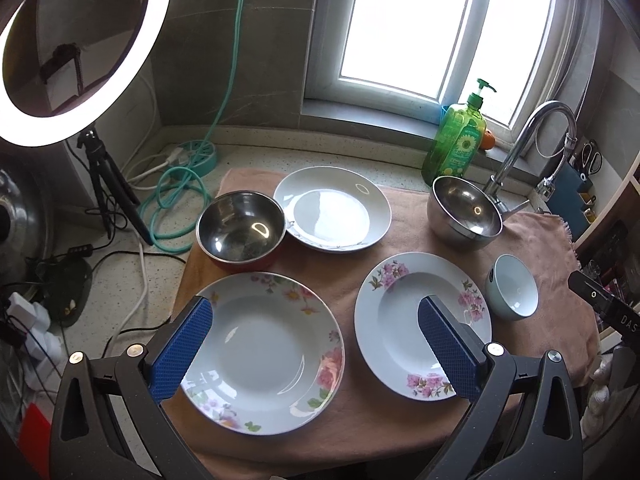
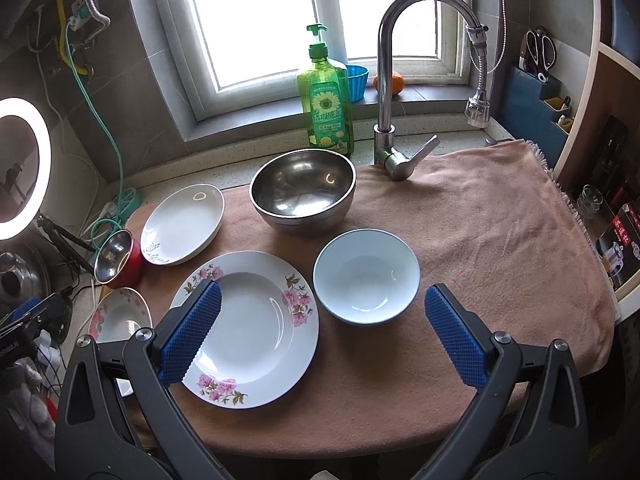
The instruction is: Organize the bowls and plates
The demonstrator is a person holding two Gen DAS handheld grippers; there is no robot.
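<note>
Left wrist view: the left hand-held gripper hangs above the surface, which is covered by a pink towel, with its blue pads spread wide and nothing between them. Directly under it lies a floral plate. Just beside that, to the right, lies a pink-flowered plate, partly behind the right pad. Farther back stand a red steel bowl, touching or nearly touching a white plate, and a large steel bowl by the tap. A small blue bowl sits at the right, near the pink-flowered plate.

Right wrist view: the right hand-held gripper is likewise spread wide and empty, hovering over the near edge of the towel. The blue bowl lies just ahead between its pads, close beside the pink-flowered plate. The large steel bowl stands behind them; the white plate and red steel bowl sit at the left.

No dish appears stacked, so the sorting seems to be at its start, with each gripper lined up on a first pick. The next move probably calls for lowering a gripper so one pad slips under a rim, then closing firmly; glazed plates may slide.
</note>
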